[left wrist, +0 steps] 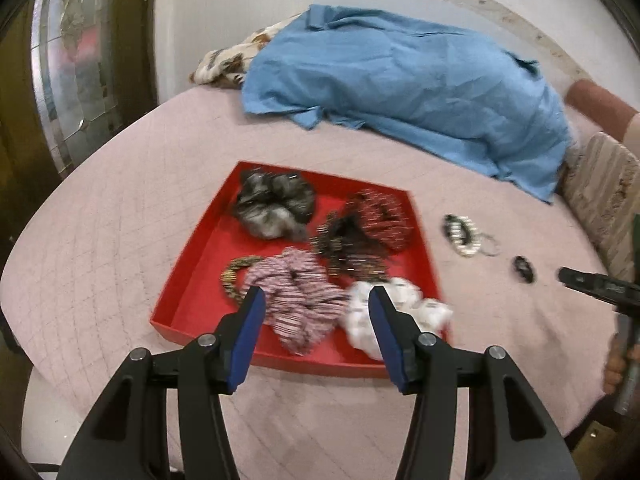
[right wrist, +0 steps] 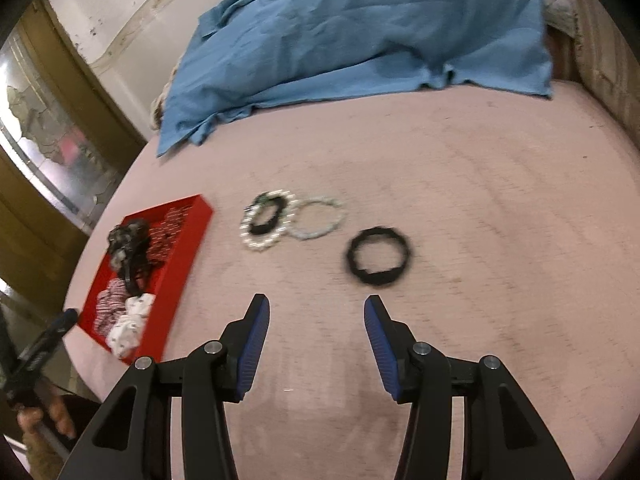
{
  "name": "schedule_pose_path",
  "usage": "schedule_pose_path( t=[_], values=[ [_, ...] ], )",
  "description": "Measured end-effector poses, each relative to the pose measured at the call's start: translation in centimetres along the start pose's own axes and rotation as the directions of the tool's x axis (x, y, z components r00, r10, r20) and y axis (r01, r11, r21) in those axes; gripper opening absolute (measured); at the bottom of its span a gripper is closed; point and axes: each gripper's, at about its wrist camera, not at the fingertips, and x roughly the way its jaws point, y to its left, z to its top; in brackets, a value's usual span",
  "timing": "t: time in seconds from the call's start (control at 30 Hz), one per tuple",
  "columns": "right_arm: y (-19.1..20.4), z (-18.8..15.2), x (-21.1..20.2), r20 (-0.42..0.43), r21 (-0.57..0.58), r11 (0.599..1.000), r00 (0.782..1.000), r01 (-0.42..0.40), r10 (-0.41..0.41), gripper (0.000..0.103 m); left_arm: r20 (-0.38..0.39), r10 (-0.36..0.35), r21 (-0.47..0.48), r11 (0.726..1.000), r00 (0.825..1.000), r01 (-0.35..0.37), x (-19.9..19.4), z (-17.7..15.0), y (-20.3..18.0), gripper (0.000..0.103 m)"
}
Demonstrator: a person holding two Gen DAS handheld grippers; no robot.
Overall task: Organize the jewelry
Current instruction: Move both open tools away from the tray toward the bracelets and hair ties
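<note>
A red tray (left wrist: 192, 280) on the pink bed holds several scrunchies: grey (left wrist: 272, 208), red-black (left wrist: 380, 220), pink striped (left wrist: 300, 300) and white (left wrist: 396, 312). My left gripper (left wrist: 317, 300) is open and empty, hovering over the tray's near side. In the right wrist view a black bracelet (right wrist: 378, 256), a clear bead bracelet (right wrist: 318, 218) and a pearl-and-black bracelet (right wrist: 266, 222) lie on the bed right of the tray (right wrist: 188, 248). My right gripper (right wrist: 316, 308) is open and empty, just short of the black bracelet.
A crumpled blue cloth (left wrist: 400, 80) covers the far part of the bed, with a patterned cloth (left wrist: 224, 60) behind it. A wooden door (left wrist: 60, 80) stands at the left. A striped cushion (left wrist: 604, 192) lies at the right edge.
</note>
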Motion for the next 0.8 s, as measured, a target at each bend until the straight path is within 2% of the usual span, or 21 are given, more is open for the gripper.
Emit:
schedule_pose_path(
  t=[0.23, 0.4, 0.53, 0.67, 0.8],
  values=[
    [-3.4, 0.6, -0.1, 0.025, 0.025, 0.999, 0.999, 0.036, -0.037, 0.053, 0.005, -0.066, 0.133, 0.989, 0.998, 0.064, -2.2, 1.7, -6.5, 0.057],
    [-5.2, 0.5, 0.9, 0.023, 0.058, 0.998, 0.999, 0.03, -0.032, 0.053, -0.034, -0.131, 0.172, 0.976, 0.991, 0.135, -0.7, 3.3, -11.6, 0.057],
    [-6.2, 0.9, 1.6, 0.018, 0.062, 0.998, 1.0, 0.009, -0.01, 0.053, -0.062, -0.16, 0.161, 0.973, 0.985, 0.168, 1.9, 4.4, -15.0, 0.057],
    [-6.2, 1.6, 2.0, 0.021, 0.018, 1.0, 1.0, 0.018, -0.019, 0.053, -0.133, -0.173, 0.117, 0.975, 0.976, 0.188, 6.2, 5.4, -17.5, 0.057],
    [-6.0, 2.1, 2.6, 0.015, 0.0, 1.0, 1.0, 0.012, -0.012, 0.053, -0.195, -0.139, 0.095, 0.983, 0.971, 0.16, 10.8, 6.1, -18.7, 0.056]
  ],
)
